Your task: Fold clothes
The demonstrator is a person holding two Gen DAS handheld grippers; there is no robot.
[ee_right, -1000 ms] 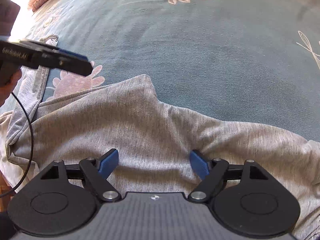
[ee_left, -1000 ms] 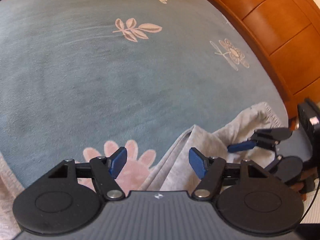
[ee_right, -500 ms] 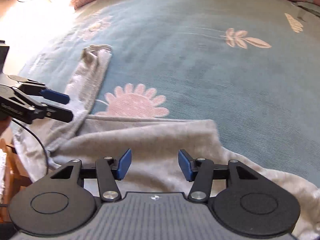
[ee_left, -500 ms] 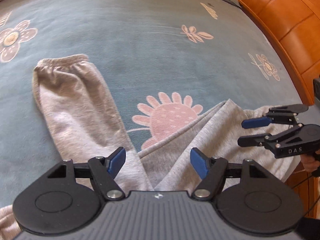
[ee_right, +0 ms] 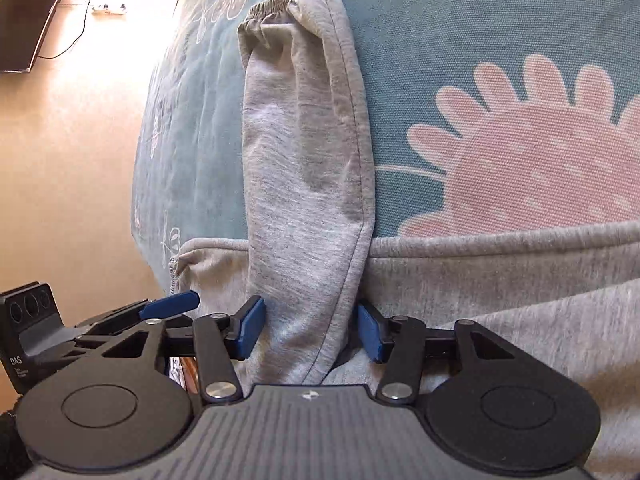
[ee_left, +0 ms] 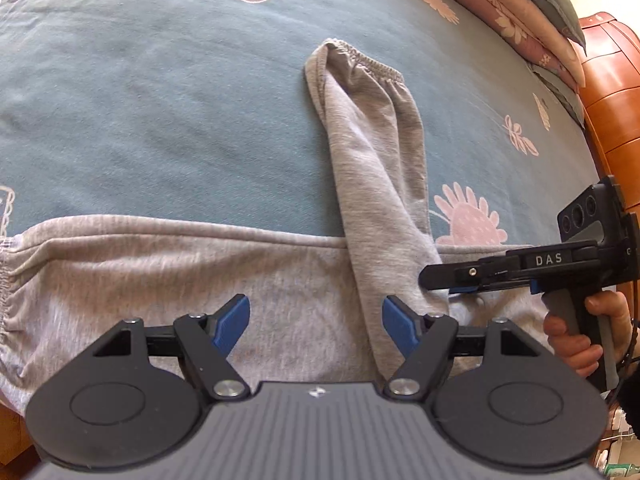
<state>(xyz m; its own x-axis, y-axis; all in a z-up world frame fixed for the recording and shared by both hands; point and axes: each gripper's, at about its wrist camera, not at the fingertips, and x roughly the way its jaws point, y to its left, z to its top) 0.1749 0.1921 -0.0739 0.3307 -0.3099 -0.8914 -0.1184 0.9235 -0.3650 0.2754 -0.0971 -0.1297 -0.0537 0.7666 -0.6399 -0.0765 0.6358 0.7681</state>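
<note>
My right tongs (ee_right: 308, 330) sit astride the base of the grey sleeve (ee_right: 304, 152). Their jaws have just been closing, and the blue pads (ee_right: 249, 330) are right at the sleeve's two edges; I cannot tell whether they press on the cloth yet. From there the sleeve runs straight away from me over the blue flowered bedspread (ee_right: 500, 40), its gathered cuff at the far end. My left tongs (ee_left: 316, 326) stand apart over the body of the grey sweatshirt (ee_left: 160, 276), nothing between the pads, the sleeve's base just beside the right-hand pad. The sweatshirt lies flat across the near edge of the bed. Both tongs tilt down at the cloth; my right hand (ee_left: 580, 332) grips its handle at the bed's edge.
</note>
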